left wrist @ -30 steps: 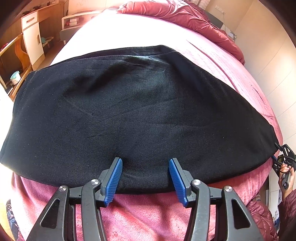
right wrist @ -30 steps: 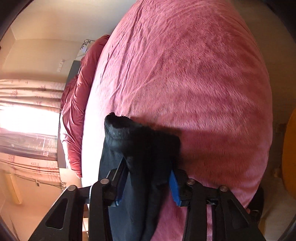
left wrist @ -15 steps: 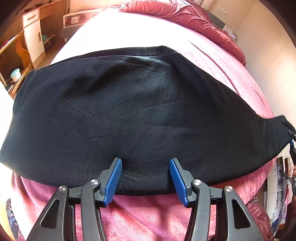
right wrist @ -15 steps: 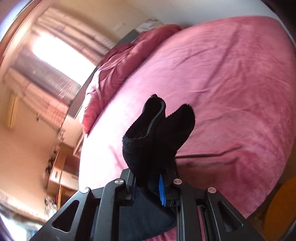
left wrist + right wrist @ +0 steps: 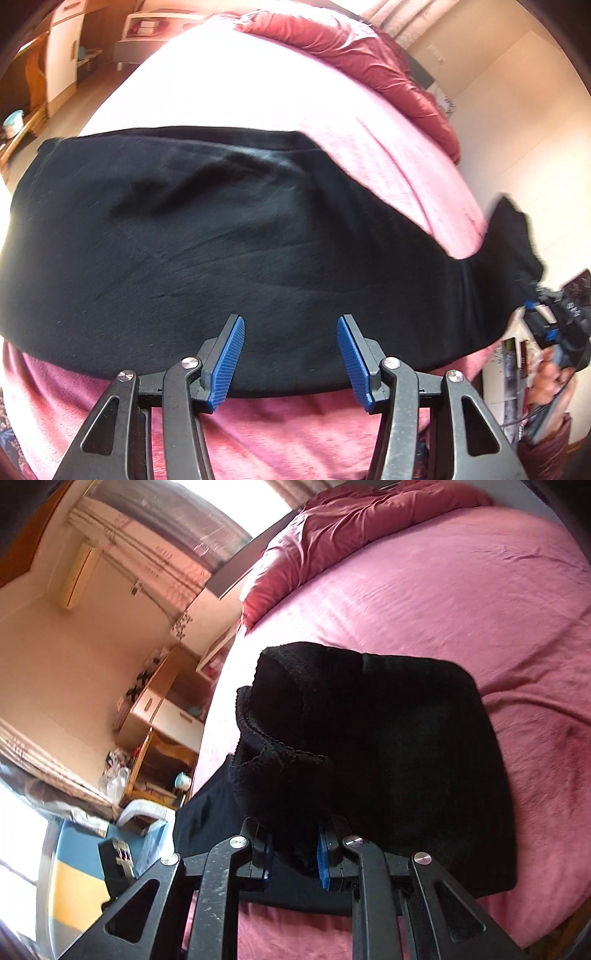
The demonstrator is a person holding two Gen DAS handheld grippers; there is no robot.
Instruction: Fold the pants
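Observation:
Black pants (image 5: 229, 236) lie spread across the pink bed (image 5: 295, 435) in the left wrist view. My left gripper (image 5: 290, 332) is open, its blue pads (image 5: 225, 360) resting over the near edge of the pants, gripping nothing. My right gripper (image 5: 293, 834) is shut on the bunched leg ends of the pants (image 5: 362, 746) and holds them lifted above the bed. In the left wrist view that lifted end (image 5: 511, 240) rises at the far right, with the right gripper (image 5: 550, 325) below it.
A crumpled red duvet (image 5: 373, 55) lies at the head of the bed. Wooden desk and drawers (image 5: 44, 81) stand on the far side of the bed. A wall (image 5: 524, 122) runs along the right side. Bare pink sheet (image 5: 461, 598) shows beyond the lifted leg ends.
My right gripper has raised the leg ends higher off the bed and swung them over it. The left gripper stays open in place at the near edge.

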